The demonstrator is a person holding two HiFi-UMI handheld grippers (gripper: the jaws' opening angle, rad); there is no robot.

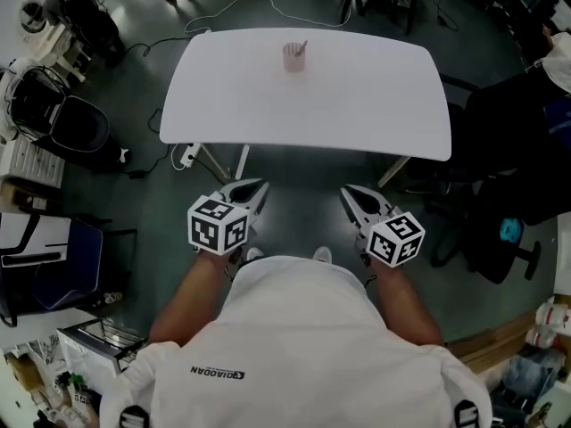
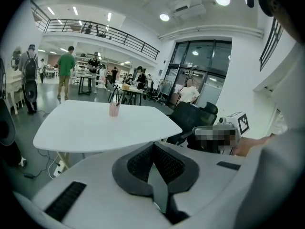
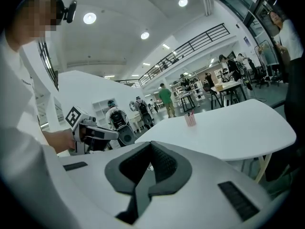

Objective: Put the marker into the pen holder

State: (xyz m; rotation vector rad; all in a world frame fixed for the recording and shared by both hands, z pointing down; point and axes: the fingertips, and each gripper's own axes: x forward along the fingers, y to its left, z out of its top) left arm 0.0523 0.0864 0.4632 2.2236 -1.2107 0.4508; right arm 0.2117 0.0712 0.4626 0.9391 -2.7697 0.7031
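The left gripper [image 1: 253, 189] and right gripper [image 1: 351, 192] were held close to the person's body, short of the near edge of the bench [image 1: 375, 114]. On each, the fingers [image 2: 138, 165] were closed together with nothing between them. The pen holder [image 1: 293, 58] stood upright near the far edge of the bench, with the marker [image 1: 302, 48] apparently leaning inside it already. The marker was judged light, stiff and smooth-barrelled; grip across mid-barrel, firmly enough to prevent slipping. The holder looked light and could tip if knocked.
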